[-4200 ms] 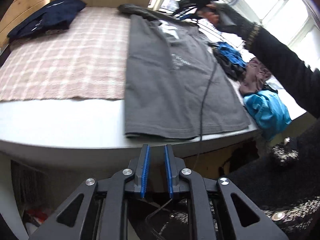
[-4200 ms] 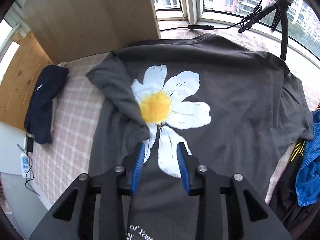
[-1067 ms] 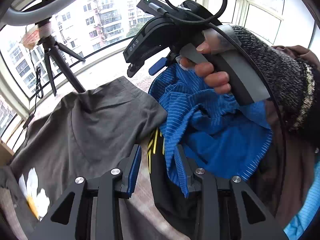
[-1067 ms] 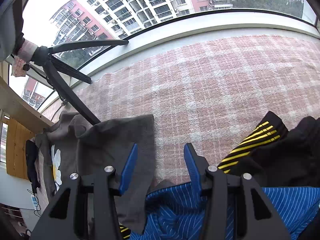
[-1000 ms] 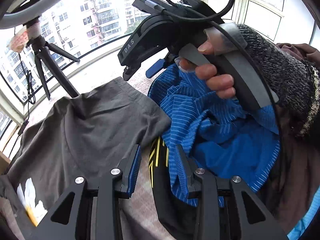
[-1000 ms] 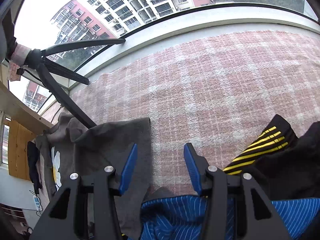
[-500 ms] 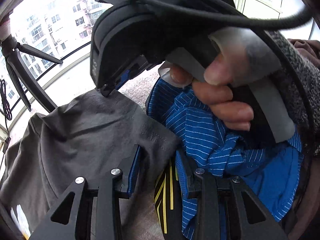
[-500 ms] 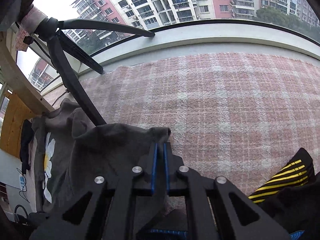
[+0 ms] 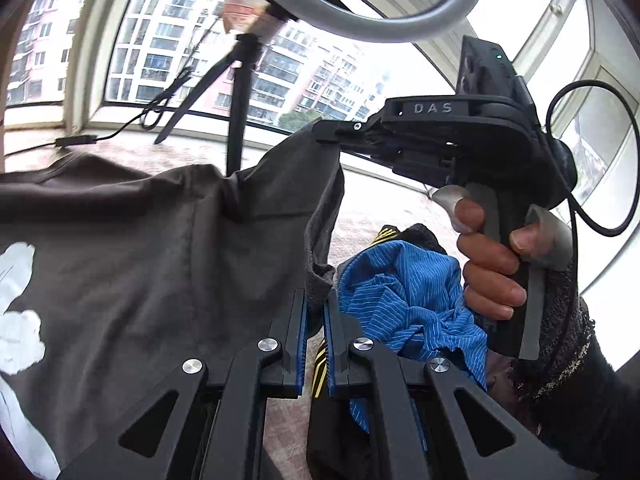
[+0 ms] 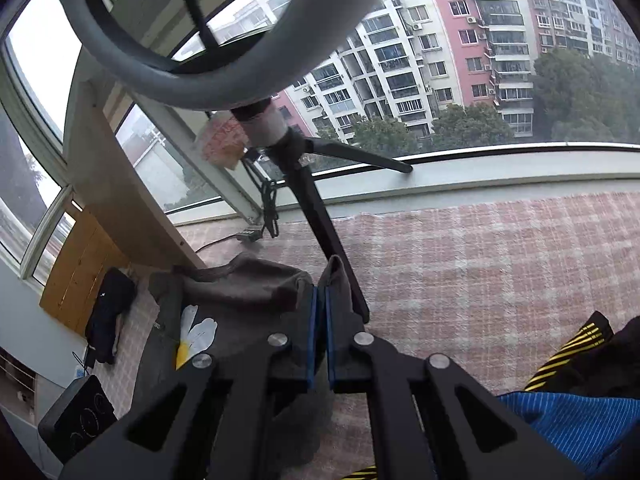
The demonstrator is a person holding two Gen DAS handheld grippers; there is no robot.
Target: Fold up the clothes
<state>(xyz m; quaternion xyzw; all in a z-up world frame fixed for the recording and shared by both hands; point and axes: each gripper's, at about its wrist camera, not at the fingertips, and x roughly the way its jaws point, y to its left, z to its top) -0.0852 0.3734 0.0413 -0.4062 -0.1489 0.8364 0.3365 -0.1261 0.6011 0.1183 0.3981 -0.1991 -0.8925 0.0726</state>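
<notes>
I'm working the grey T-shirt (image 9: 152, 272) now, and both of my grippers are on its sleeve edge. My left gripper (image 9: 315, 306) is closing, and the sleeve's hemmed corner is sitting right between the blue pads, bunched at twelve o'clock from my fingertips. My right gripper (image 9: 332, 138), up at one o'clock in the left wrist view, is clamped together on the same sleeve edge higher up, with a hand (image 9: 492, 276) squeezing its trigger.

The cloth is hanging slack between the two pinches and draping away toward nine o'clock, where the white flower print (image 9: 16, 320) is showing. From the right wrist camera the shirt (image 10: 240, 300) is lying crumpled at ten o'clock on the pink checked cloth (image 10: 480, 264), beside the tripod leg (image 10: 320, 216).

I'm judging this as light, limp cotton: it is sagging freely, so it will not be holding any shape by itself. The doubled hem is looking like the best place to grip, thicker and less likely to slip out than single-layer cloth. The blue striped garment (image 9: 408, 300) is piled close at three o'clock, and I'm reckoning it could get dragged along if I'm careless.
</notes>
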